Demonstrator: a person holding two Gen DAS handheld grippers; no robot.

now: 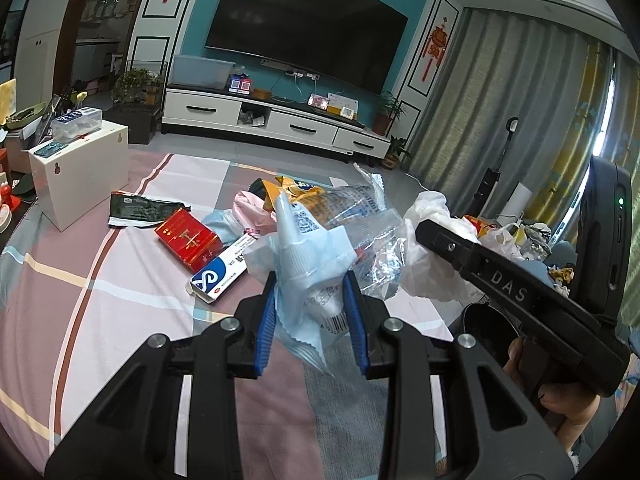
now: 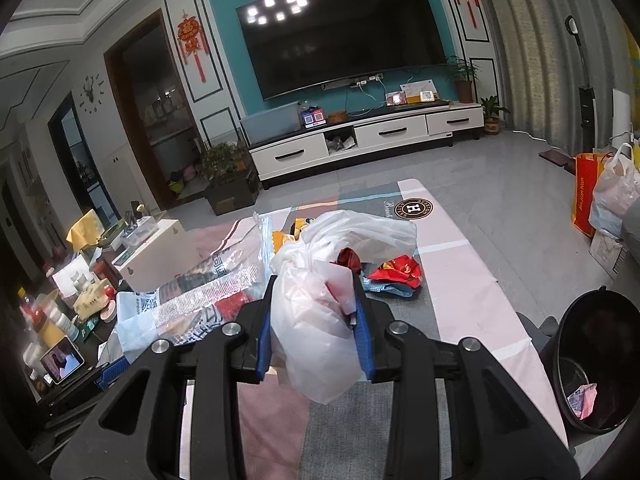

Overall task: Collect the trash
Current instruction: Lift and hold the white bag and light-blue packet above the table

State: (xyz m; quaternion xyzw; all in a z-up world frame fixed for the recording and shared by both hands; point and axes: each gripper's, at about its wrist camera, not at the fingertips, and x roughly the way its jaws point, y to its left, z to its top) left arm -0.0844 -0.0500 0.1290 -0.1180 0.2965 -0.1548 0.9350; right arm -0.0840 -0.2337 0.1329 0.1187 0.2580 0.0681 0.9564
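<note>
Above the pink checked cloth [image 1: 100,300], left gripper [image 1: 310,292] pinches a pale blue wrapper [image 1: 308,248]; right gripper [image 2: 314,300] clamps a white plastic bag [image 2: 316,320].

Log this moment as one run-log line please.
left gripper: shut on blue wrapper | right gripper: shut on white bag | black bin: beside right | stage: carrying

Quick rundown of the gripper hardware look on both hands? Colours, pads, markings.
Both match: left gripper and right gripper have black plastic linkage arms with cut-out slots, silver round pivot bolts, and blue ribbed pads on the fingers. In the left wrist view the right unit's black body reads "DAS" in raised letters and carries a green indicator light. No sleeve or cables visible.
</note>
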